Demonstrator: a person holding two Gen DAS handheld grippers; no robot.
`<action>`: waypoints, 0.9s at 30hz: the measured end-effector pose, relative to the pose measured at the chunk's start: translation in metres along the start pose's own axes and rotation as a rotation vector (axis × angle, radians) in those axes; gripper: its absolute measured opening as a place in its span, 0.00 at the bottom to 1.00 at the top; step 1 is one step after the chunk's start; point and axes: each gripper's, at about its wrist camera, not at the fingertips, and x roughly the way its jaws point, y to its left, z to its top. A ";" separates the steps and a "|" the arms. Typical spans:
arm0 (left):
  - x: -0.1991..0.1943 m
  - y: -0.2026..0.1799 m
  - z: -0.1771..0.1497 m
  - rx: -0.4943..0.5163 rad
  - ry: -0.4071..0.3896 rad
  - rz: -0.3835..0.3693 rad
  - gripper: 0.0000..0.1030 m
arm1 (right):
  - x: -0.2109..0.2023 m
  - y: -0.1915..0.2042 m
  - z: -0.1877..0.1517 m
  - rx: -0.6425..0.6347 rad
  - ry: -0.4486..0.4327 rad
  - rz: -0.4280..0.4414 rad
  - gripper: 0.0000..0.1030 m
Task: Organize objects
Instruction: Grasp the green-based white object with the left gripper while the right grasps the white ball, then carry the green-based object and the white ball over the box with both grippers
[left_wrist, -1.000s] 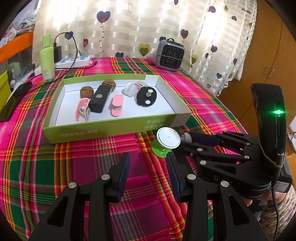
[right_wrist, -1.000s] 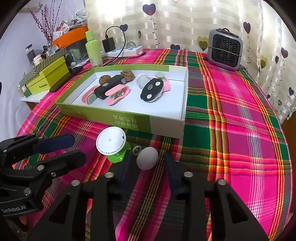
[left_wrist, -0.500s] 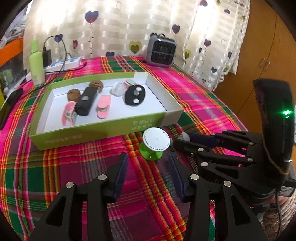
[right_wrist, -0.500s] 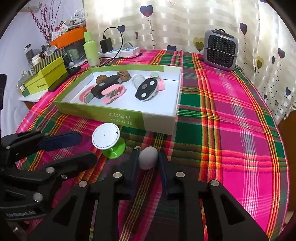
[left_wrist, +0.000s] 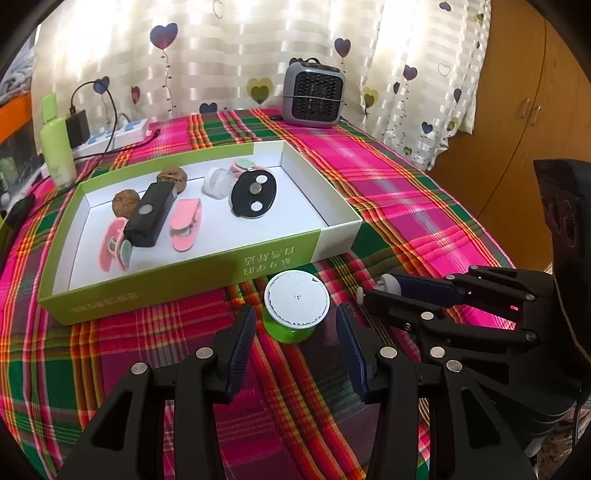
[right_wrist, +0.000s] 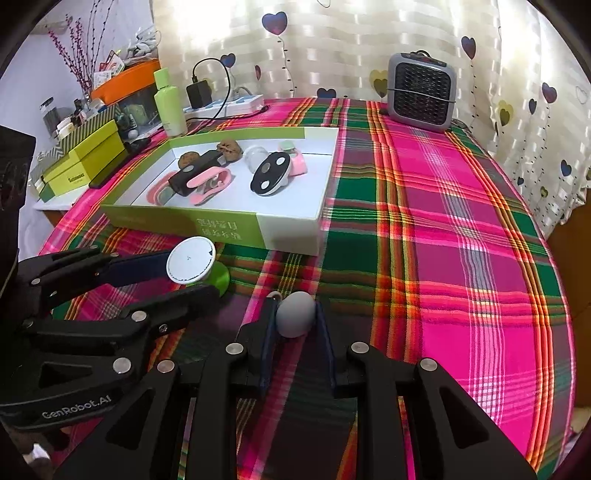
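Note:
A round piece with a white disc top and a green base (left_wrist: 296, 303) stands on the plaid cloth just in front of the green-and-white box (left_wrist: 184, 275). My left gripper (left_wrist: 294, 313) is open, one fingertip on each side of this piece and neither touching it. To its right, my right gripper (right_wrist: 296, 308) is shut on a pale grey egg-shaped object (right_wrist: 295, 314) that rests on the cloth. In the right wrist view the left gripper (right_wrist: 192, 277) flanks the disc piece (right_wrist: 190, 260). The left wrist view shows the right gripper (left_wrist: 375, 291) with only a sliver of the egg.
The box (right_wrist: 221, 226) holds two walnuts, a black bar, pink clips, a black oval and a small clear jar. A small grey heater (left_wrist: 314, 98) stands at the back. A green bottle (left_wrist: 55, 147) and power strip (left_wrist: 118, 134) stand back left. Yellow-green boxes (right_wrist: 85, 158) lie off the table's left.
My left gripper has come forward until its wider-spread fingertips flank the disc piece. My right gripper's fingers have closed onto the egg-shaped object.

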 end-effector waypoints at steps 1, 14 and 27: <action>0.001 0.000 0.001 -0.002 0.001 0.004 0.43 | 0.000 0.000 0.000 -0.001 0.000 -0.001 0.22; 0.009 0.005 0.005 -0.028 0.000 0.029 0.30 | 0.000 0.000 0.000 -0.002 -0.001 -0.003 0.22; 0.007 0.007 0.004 -0.028 -0.009 0.041 0.15 | 0.000 0.000 -0.001 -0.001 -0.001 -0.009 0.22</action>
